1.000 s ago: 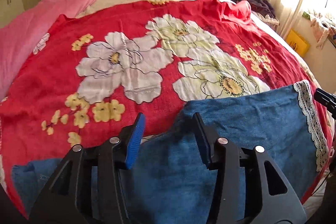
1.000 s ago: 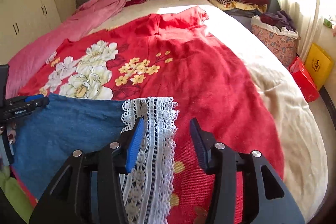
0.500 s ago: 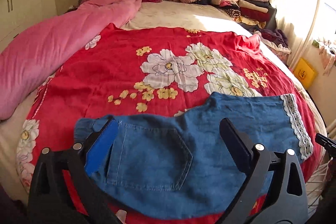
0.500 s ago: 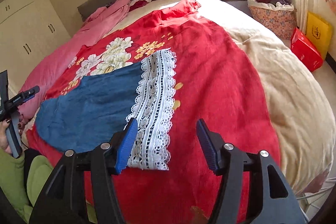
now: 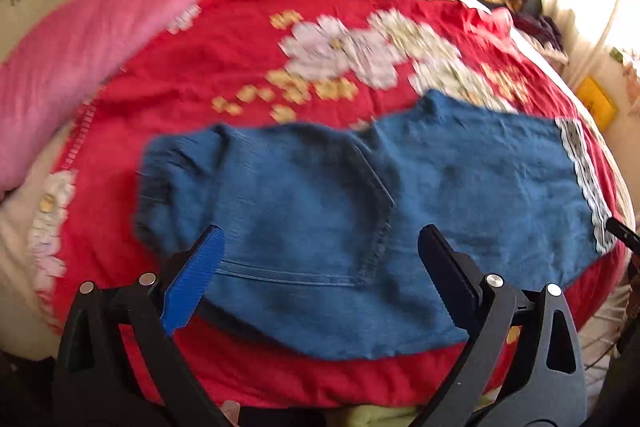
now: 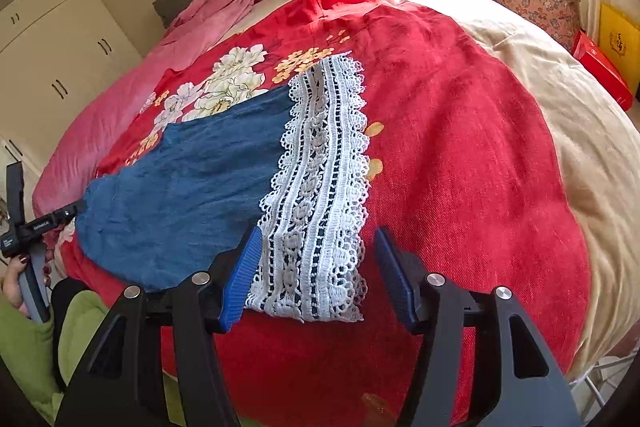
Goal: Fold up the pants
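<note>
The left tongs (image 5: 320,267) are standing wide apart over the near edge of the pants (image 5: 360,207), pads clear of the cloth and holding nothing. The right tongs (image 6: 316,275) are also parted, straddling the near end of the lace hem (image 6: 320,187) without pinching it.

The pants are looking like soft, light denim: limp, lightly creased, likely to sag and drape when lifted, and not slippery. The lace is looking thin and open-worked, so it is probably snagging easily; a grip on the denim just beside the lace would be safer than on the lace itself. At the other end the gathered waistband (image 5: 160,183), with its doubled cloth, is offering the firmest hold.

The pants are lying flat on the red floral blanket (image 5: 240,39), near its front edge, already doubled leg on leg as far as can be judged. They are blue, short in the leg, with a stitched back pocket (image 5: 312,227) facing up and white lace at the hem. Beyond the blanket a pink quilt (image 5: 100,39) is lying along the bed.
</note>
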The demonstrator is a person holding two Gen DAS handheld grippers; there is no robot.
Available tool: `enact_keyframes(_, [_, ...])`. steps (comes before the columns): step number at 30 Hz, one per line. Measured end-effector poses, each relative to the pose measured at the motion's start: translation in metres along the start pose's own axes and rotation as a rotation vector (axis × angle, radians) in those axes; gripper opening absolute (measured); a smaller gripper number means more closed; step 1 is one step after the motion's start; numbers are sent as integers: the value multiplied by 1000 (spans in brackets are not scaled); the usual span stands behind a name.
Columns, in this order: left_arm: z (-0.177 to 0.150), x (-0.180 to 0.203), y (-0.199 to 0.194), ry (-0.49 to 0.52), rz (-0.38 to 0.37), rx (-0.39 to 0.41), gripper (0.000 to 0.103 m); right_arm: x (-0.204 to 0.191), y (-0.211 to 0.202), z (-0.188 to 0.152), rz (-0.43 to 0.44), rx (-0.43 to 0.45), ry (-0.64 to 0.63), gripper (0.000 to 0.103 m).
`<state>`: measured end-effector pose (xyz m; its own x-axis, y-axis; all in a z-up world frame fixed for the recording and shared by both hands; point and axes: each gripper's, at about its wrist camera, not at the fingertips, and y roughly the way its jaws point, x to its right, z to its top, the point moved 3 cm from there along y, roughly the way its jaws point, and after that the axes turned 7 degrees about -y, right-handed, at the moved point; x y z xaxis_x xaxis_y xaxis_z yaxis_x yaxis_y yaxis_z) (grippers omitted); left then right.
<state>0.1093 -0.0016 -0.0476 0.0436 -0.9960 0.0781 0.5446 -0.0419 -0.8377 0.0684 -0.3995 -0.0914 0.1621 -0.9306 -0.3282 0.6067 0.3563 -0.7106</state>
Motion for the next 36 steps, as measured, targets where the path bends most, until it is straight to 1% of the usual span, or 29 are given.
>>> enact_keyframes(1, [-5, 2, 13, 8, 27, -35, 91, -1, 5, -3, 32, -27, -6, 54])
enact_keyframes(2, [-8, 3, 21, 14, 55, -55, 91, -3, 10, -6, 66, -56, -23, 49])
enact_keyframes(3, [-12, 2, 30, 20, 89, -77, 91, -4, 14, -9, 45, -68, -55, 35])
enact_keyframes(4, [-15, 1, 37, 21, 104, -96, 91, -4, 14, -12, 32, -67, -72, 27])
enact_keyframes(6, [-17, 0, 41, 24, 107, -100, 91, -3, 7, -12, 42, -43, -64, 18])
enact_keyframes(8, [-17, -2, 39, 18, 98, -97, 91, -2, 1, -12, 47, -35, -62, 18])
enact_keyframes(11, [-18, -5, 40, 10, 90, -100, 91, -4, 0, -16, 24, -45, -69, 18])
enact_keyframes(13, [-19, -4, 40, 13, 97, -96, 91, -4, -1, -16, 0, -49, -74, 26])
enact_keyframes(15, [-19, -3, 38, 18, 105, -90, 91, -3, -6, -16, -2, -46, -64, 29])
enact_keyframes(17, [-18, -3, 35, 16, 103, -78, 91, 1, -15, -15, -28, -35, -66, 34])
enact_keyframes(20, [-14, -5, 24, -4, 94, -46, 91, 3, -36, -13, -64, 13, -79, 42])
enact_keyframes(22, [-11, -6, 11, -18, 83, -11, 91, 3, -48, -9, -79, 51, -88, 51])
enact_keyframes(24, [-6, -8, -3, -29, 77, 32, 91, -1, -61, -4, -100, 101, -105, 56])
enact_keyframes(26, [-2, -10, -15, -38, 78, 69, 91, -5, -68, 1, -108, 137, -119, 61])
enact_keyframes(28, [3, -11, -24, -45, 75, 96, 91, -14, -71, 8, -101, 161, -137, 70])
enact_keyframes(31, [11, -10, -33, -46, 56, 112, 91, -27, -69, 17, -112, 174, -174, 71])
enact_keyframes(32, [13, -8, -35, -43, 49, 119, 91, -31, -68, 19, -108, 176, -178, 73])
enact_keyframes(33, [15, -6, -37, -39, 44, 124, 91, -35, -67, 22, -103, 184, -180, 78])
enact_keyframes(36, [18, 2, -37, -29, 40, 139, 91, -48, -60, 28, -96, 184, -214, 78])
